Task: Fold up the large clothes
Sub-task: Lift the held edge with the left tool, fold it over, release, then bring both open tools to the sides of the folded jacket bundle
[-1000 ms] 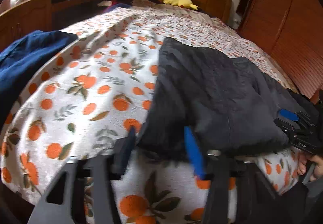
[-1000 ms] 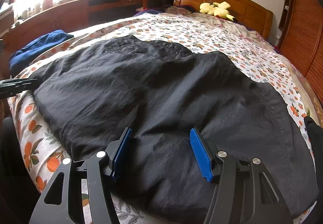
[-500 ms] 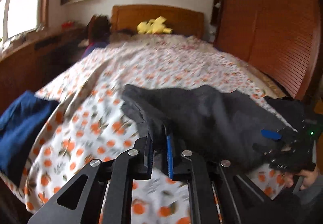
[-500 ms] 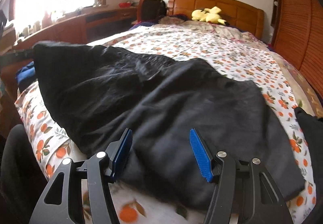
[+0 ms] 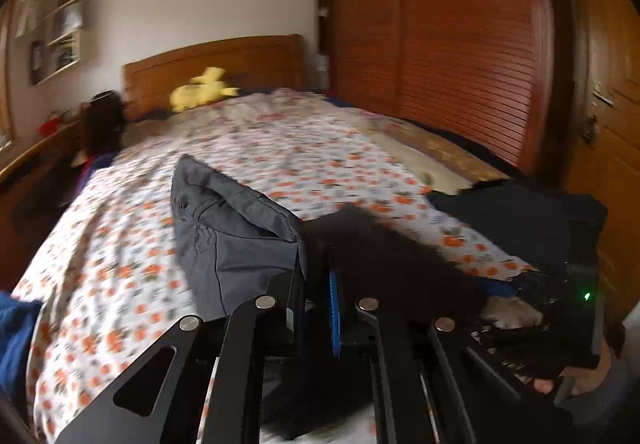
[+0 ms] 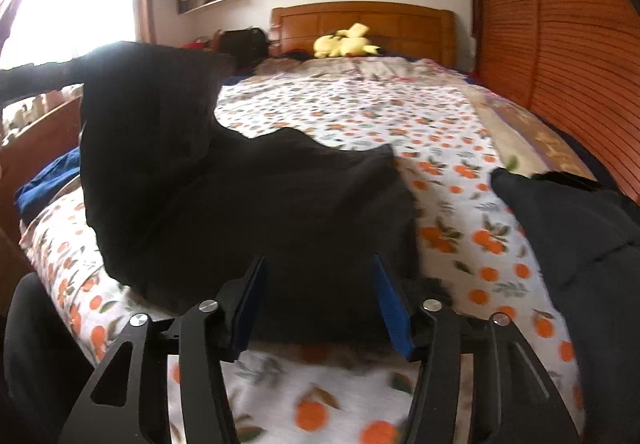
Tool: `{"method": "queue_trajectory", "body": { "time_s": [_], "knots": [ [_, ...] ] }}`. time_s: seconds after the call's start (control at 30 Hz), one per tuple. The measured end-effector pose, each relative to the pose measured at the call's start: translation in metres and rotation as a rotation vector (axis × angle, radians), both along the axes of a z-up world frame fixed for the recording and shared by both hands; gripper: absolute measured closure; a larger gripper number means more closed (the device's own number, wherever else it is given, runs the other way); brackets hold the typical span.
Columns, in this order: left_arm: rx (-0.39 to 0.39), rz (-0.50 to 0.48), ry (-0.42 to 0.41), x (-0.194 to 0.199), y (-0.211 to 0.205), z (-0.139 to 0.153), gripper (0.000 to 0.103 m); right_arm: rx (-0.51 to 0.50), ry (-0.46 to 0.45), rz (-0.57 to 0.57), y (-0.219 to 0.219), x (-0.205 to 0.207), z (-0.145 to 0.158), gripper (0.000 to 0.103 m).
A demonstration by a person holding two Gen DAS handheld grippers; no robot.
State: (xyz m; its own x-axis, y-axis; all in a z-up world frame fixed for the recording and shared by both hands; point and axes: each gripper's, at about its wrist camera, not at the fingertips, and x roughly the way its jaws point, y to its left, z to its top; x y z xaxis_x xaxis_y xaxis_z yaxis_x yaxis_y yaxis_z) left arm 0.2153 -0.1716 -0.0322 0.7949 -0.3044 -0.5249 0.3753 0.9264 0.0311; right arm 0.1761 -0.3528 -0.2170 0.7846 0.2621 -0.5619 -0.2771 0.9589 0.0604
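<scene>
A large black garment [image 6: 256,212] lies on the orange-print bedspread [image 6: 460,236]. My left gripper [image 5: 316,284] is shut on the garment's left edge [image 5: 232,236] and holds it lifted above the bed; in the right wrist view that raised edge [image 6: 148,96] hangs high at the left. My right gripper [image 6: 320,300] is open, its blue pads on either side of the garment's near edge, not closed on it. The right gripper and the hand holding it also show at the lower right of the left wrist view [image 5: 560,332].
A blue garment [image 6: 48,184] lies at the bed's left edge. Another dark garment [image 6: 572,228] lies at the right. A yellow plush toy [image 6: 344,42] sits by the wooden headboard [image 6: 360,20]. A slatted wardrobe [image 5: 452,44] stands to the right.
My left gripper closed on the garment's left edge, lifted it off the bed and carried it rightward over the rest. The right gripper stayed open at the near edge.
</scene>
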Motion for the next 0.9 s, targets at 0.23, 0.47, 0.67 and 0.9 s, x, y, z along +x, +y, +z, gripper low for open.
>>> {"method": "queue_trajectory", "body": {
  "time_s": [0.23, 0.47, 0.67, 0.9],
  "knots": [
    [0.102, -0.12, 0.041, 0.0, -0.082, -0.027, 0.09, 0.024, 0.021, -0.042, -0.034, -0.006, -0.01, 0.052],
    [0.145, -0.112, -0.023, -0.015, -0.081, -0.032, 0.05, 0.046, 0.025, -0.055, -0.046, -0.01, -0.011, 0.052],
    [0.109, -0.068, -0.057, -0.019, -0.049, -0.022, 0.029, 0.057, -0.008, -0.022, -0.034, -0.013, 0.002, 0.052],
    [0.092, -0.005, -0.037, -0.016, -0.005, -0.034, 0.014, 0.082, -0.059, 0.03, -0.016, -0.019, 0.023, 0.052]
  ]
}}
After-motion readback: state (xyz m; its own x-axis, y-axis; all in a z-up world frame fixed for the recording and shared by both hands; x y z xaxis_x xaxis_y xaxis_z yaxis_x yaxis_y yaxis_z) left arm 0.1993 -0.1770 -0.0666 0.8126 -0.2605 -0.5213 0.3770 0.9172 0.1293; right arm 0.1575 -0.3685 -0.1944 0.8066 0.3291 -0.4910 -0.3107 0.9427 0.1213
